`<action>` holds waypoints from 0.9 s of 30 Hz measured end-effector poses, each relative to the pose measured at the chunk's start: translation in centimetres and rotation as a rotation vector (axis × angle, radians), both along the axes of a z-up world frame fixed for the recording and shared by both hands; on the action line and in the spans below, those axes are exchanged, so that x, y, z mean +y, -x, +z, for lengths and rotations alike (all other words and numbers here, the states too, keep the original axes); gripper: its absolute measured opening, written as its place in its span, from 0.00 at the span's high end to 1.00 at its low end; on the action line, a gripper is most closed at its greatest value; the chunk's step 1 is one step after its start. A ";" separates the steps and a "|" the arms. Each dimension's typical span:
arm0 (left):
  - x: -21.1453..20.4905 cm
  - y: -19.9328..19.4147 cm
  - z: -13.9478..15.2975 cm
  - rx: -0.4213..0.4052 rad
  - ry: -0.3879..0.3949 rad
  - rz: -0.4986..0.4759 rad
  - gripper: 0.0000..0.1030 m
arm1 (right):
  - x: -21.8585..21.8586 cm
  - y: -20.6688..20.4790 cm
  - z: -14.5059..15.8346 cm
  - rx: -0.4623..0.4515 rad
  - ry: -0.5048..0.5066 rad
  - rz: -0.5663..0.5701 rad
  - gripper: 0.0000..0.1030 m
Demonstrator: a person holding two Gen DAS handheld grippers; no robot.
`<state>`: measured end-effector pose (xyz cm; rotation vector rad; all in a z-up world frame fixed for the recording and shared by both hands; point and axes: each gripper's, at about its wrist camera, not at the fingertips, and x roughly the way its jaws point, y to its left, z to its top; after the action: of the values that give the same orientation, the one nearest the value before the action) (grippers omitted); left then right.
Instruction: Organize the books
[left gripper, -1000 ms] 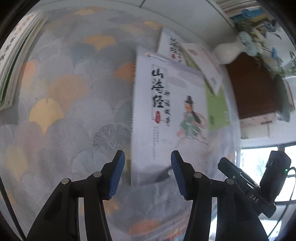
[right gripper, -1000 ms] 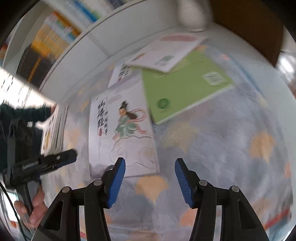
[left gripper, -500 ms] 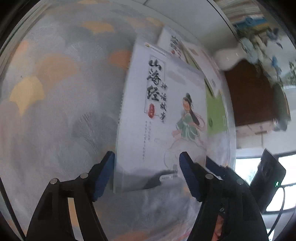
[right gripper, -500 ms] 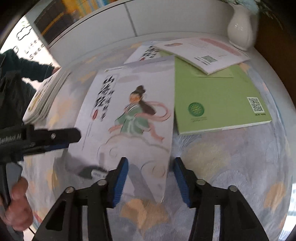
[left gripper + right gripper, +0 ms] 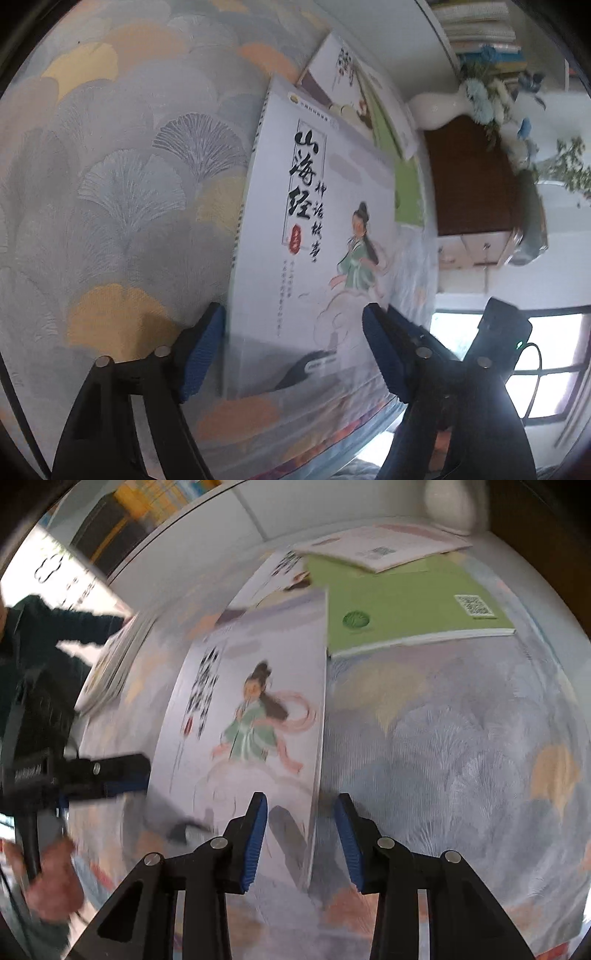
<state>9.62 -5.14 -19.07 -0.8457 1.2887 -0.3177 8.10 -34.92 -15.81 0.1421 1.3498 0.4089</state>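
Observation:
A white book (image 5: 306,236) with black calligraphy and a green-robed figure lies flat on the ginkgo-patterned tablecloth (image 5: 122,192). My left gripper (image 5: 295,350) straddles the book's near end, one blue pad at each long edge, and its jaws are opening. In the right wrist view the same book (image 5: 255,709) has its right edge between the jaws of my right gripper (image 5: 301,836). Those jaws are closing, with a gap still showing at both pads. The right gripper's black body shows just behind the left gripper's right finger (image 5: 384,354).
A green book (image 5: 406,613) lies beyond the white one, with a white-and-pink booklet (image 5: 380,546) on it and another illustrated book (image 5: 340,74) partly under them. A book stack (image 5: 110,672) sits at the left, a white vase (image 5: 439,107) and brown cabinet (image 5: 472,177) behind. A hand (image 5: 48,878) holds the left gripper.
The left gripper moved forward and down to the book and its jaws widened until they span it. The right gripper came down over the book's right edge with its jaws narrowing.

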 end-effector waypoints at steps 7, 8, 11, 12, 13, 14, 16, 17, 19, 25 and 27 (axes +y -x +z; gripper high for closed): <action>-0.3 0.7 1.5 -0.077 0.214 0.021 0.59 | 0.6 0.6 -0.2 -0.017 -0.020 0.018 0.61; -0.3 0.6 1.8 -0.089 0.256 0.030 0.59 | -0.1 0.3 -0.5 0.010 -0.070 -0.008 0.61; -0.7 -0.1 3.1 -0.130 0.287 0.039 0.59 | -1.6 -0.4 -1.3 0.082 -0.190 -0.074 0.61; -1.1 -0.7 2.9 -0.123 0.215 0.039 0.63 | -2.0 -0.6 -1.6 0.100 -0.220 -0.093 0.61; -1.4 -1.2 2.6 -0.107 0.160 0.040 0.66 | -2.3 -0.6 -1.7 0.112 -0.239 -0.108 0.61; -1.7 -1.6 2.1 -0.090 0.118 0.034 0.74 | -2.5 -0.7 -1.8 0.122 -0.258 -0.123 0.61; -2.9 -2.6 0.9 -0.049 0.099 0.021 0.79 | -2.6 -0.8 -2.0 0.124 -0.276 -0.131 0.61; -3.2 -2.8 0.6 -0.039 0.101 0.020 0.80 | -2.6 -0.7 -2.0 0.124 -0.282 -0.131 0.59; -4.0 -3.0 0.3 -0.031 0.137 0.012 0.81 | -2.5 -0.8 -2.0 0.129 -0.294 -0.126 0.56; -3.6 -3.7 1.9 -0.049 0.370 0.022 0.82 | -5.0 -1.0 -2.7 0.283 -0.479 -0.208 0.38; -3.5 -4.1 2.0 -0.045 0.438 0.024 0.82 | -6.7 -1.2 -4.1 0.364 -0.649 -0.292 0.25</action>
<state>13.71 -8.67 -17.03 -1.2145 1.1829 -0.6108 9.31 -41.60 -19.89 0.9784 1.4792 0.5783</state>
